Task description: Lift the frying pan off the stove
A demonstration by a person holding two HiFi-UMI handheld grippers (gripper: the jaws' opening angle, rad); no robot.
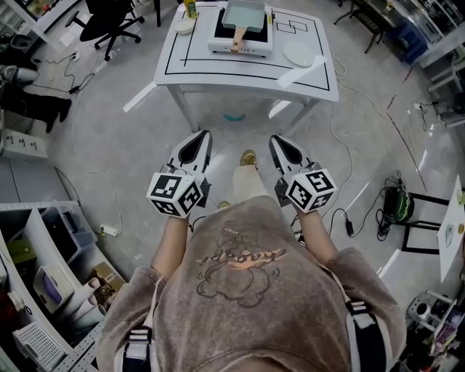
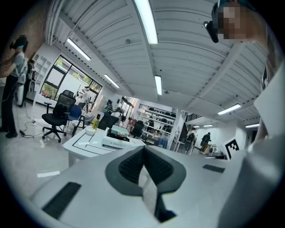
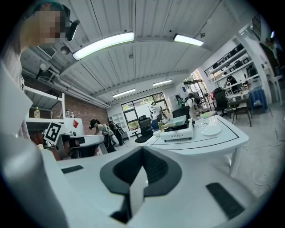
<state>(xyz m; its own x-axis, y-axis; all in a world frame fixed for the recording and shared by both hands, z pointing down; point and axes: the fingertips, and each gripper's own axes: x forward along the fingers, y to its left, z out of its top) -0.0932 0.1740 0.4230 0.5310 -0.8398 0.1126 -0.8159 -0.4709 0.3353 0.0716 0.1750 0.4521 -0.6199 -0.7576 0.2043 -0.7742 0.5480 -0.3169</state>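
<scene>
Topping the stove (image 1: pixel 258 48) is a rectangular pale-green frying pan (image 1: pixel 245 14).

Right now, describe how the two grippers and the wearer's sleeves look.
The left gripper and right gripper match: white tapered shells, black ribbed pads inside the jaws, a cube of black-and-white square markers behind. The T-shirt is brownish, short-sleeved, with a printed drawing.

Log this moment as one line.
stage: standing back from white table | left gripper: jaws shut, empty | right gripper: jaws shut, empty | pale green rectangular frying pan: on white stove, untouched
</scene>
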